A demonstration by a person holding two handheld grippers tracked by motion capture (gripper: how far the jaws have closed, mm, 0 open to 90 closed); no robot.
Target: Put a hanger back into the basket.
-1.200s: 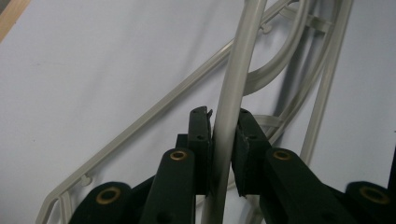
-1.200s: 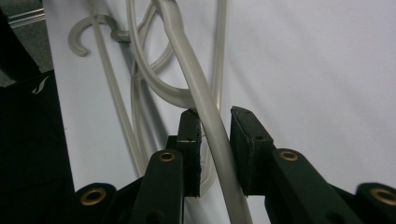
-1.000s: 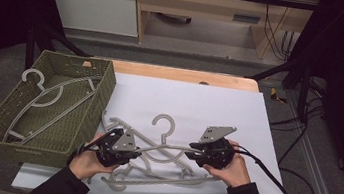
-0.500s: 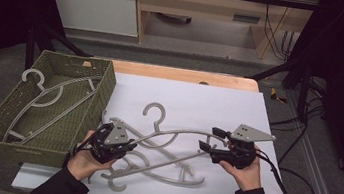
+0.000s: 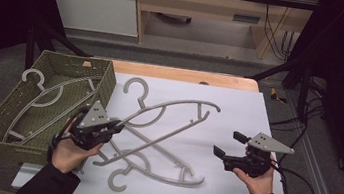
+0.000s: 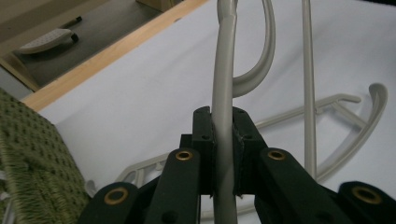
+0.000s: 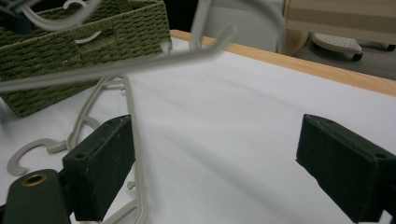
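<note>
My left gripper (image 5: 114,126) is shut on one arm of a grey plastic hanger (image 5: 179,103) and holds it tilted above the white table top, hook (image 5: 135,89) toward the far side. In the left gripper view the pads (image 6: 240,135) clamp the hanger's bar (image 6: 223,93). My right gripper (image 5: 229,144) hovers at the right of the table. Its jaws have just been opening and stand wide apart in the right gripper view (image 7: 215,168) with nothing between them. The lifted hanger (image 7: 140,65) shows blurred beyond them.
Two more grey hangers (image 5: 169,180) lie crossed on the white sheet near the front edge. A green woven basket (image 5: 2,143) at the left holds another hanger (image 5: 42,92). The wooden table edge (image 5: 188,75) runs along the back.
The right gripper let go of the hanger, opened and moved right. The left gripper rose and drew left with the hanger, which swung up off the pile.
</note>
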